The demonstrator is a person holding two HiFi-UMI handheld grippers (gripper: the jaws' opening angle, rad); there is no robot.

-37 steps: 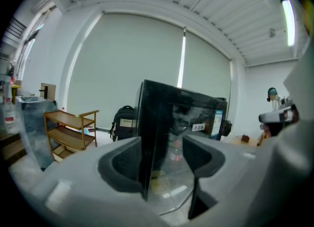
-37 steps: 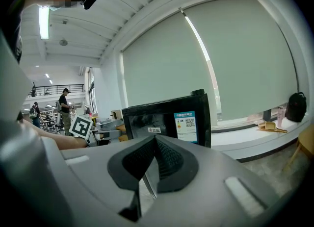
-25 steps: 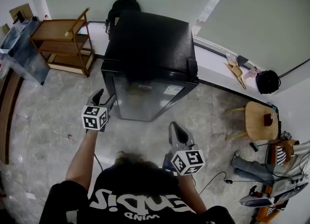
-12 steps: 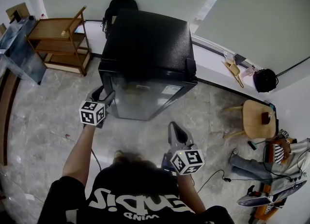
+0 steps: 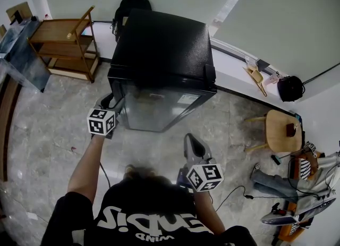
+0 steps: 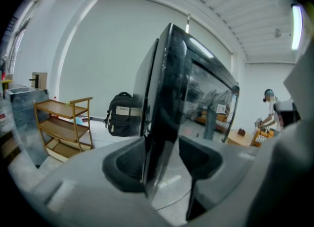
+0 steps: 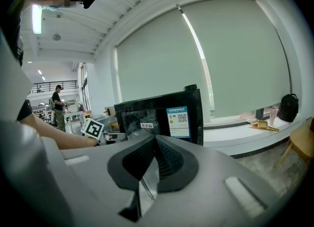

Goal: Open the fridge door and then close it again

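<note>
A black mini fridge [image 5: 162,48] stands in front of me, its glass door [image 5: 156,107] shut. My left gripper [image 5: 112,101] is at the door's left edge, up near the top corner. In the left gripper view the door edge [image 6: 164,84] stands between the jaws of the left gripper [image 6: 162,145]. Those jaws have just been closing on it, and a sliver of gap still shows by the right pad. My right gripper [image 5: 192,141] hangs well back from the door, pointing at the fridge [image 7: 162,115]. The right gripper [image 7: 156,140] is shut with nothing in it.
A wooden shelf rack [image 5: 66,40] stands left of the fridge, a black backpack [image 5: 127,6] behind it. A round wooden stool [image 5: 284,133] and floor clutter [image 5: 297,186] lie to the right. A white ledge [image 5: 239,69] runs behind the fridge.
My left gripper has edged a little closer onto the door's left edge. The right gripper has stayed where it was.
</note>
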